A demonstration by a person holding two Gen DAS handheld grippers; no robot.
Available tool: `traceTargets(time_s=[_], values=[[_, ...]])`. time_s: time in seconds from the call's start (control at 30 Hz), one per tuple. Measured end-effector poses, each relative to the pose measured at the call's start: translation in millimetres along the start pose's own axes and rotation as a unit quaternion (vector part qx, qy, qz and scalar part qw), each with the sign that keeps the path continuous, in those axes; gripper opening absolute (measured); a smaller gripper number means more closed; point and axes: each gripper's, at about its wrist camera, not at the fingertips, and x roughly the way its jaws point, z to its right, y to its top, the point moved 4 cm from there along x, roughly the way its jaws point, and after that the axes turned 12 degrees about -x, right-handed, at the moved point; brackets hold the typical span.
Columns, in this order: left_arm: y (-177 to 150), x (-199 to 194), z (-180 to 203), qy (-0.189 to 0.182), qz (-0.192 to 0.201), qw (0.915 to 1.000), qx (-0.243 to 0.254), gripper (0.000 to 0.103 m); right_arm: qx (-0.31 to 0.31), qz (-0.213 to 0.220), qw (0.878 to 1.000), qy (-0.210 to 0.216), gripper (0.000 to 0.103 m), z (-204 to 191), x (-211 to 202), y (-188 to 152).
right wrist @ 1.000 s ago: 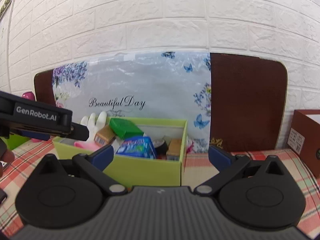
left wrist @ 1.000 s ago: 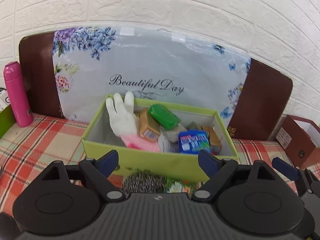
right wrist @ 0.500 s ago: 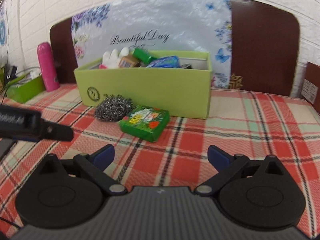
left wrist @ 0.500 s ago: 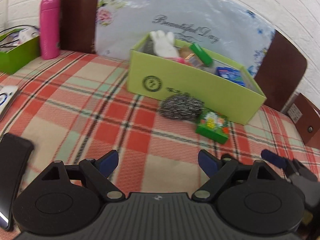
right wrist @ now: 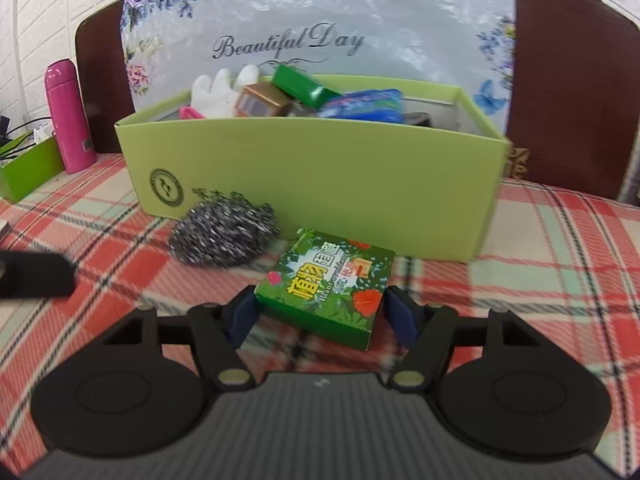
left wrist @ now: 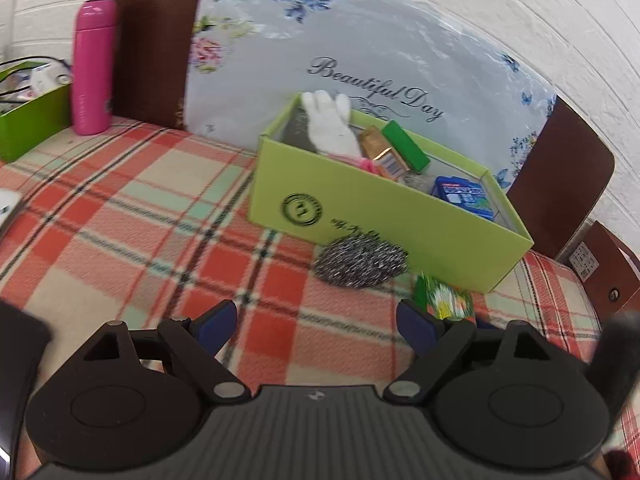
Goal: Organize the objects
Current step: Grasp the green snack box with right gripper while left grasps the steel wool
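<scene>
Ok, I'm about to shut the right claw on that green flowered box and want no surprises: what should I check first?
1. Green flowered box sits between the right claw fingers: ok.
2. Right claw open wider than the box: ok.
3. Pads touching the box sides: cannot tell.
4. Steel wool ball outside the grip: ok.
5. Left claw open, empty, out of the way: ok.
6. Room in the light green bin for the box: cannot tell.

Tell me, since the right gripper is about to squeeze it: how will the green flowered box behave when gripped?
The green flowered box looks like thin printed card, so probably light and may dent. Flat sides between the right gripper fingers suggest it won't roll.
</scene>
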Motion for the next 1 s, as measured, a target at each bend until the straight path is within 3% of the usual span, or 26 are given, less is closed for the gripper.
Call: traceTargets(time_s=[0.2,0.3,0.33,0.37,0.47,0.6,0.63,0.67,0.73,0.8,1.0], values=[[17,51,42,-0.016,0.01,0.9992,0.035,0.09,-0.002,-0.006,1.0,0.025,0.068,21,-39,-33],[19,71,50,0.002,0.015,0.9981,0.06,0.089,-0.004,-0.009,1.0,0.027,0.068,23,-54,-44],[18,74,48,0.002,0.01,0.9976,0.068,0.076,0.0,-0.01,1.0,0.03,0.068,23,-58,-47],[15,77,45,-0.003,-0.001,0.9974,0.072,0.052,0.003,-0.009,0.999,0.033,0.068,24,-61,-49],[6,65,31,-0.027,-0.015,0.998,0.055,0.047,-0.004,-0.009,0.999,0.041,0.068,24,-69,-54],[-14,27,19,-0.042,-0.03,0.9979,0.041,0.047,-0.008,-0.01,0.999,0.041,0.069,27,-74,-58],[-20,19,17,-0.044,-0.032,0.998,0.033,0.051,-0.006,-0.012,0.999,0.031,0.07,29,-74,-58],[-27,12,15,-0.047,-0.032,0.998,0.027,0.061,-0.004,-0.015,1.0,0.019,0.071,30,-74,-59],[-38,2,10,-0.036,-0.024,0.9988,0.021,0.073,0.008,-0.018,1.0,0.005,0.081,33,-76,-59],[-42,-2,8,-0.025,-0.013,0.9994,0.021,0.073,0.021,-0.014,1.0,0.009,0.086,33,-78,-58],[-39,7,9,-0.012,-0.028,0.9995,0.011,0.078,0.003,-0.012,1.0,0.0,0.086,22,-76,-52]])
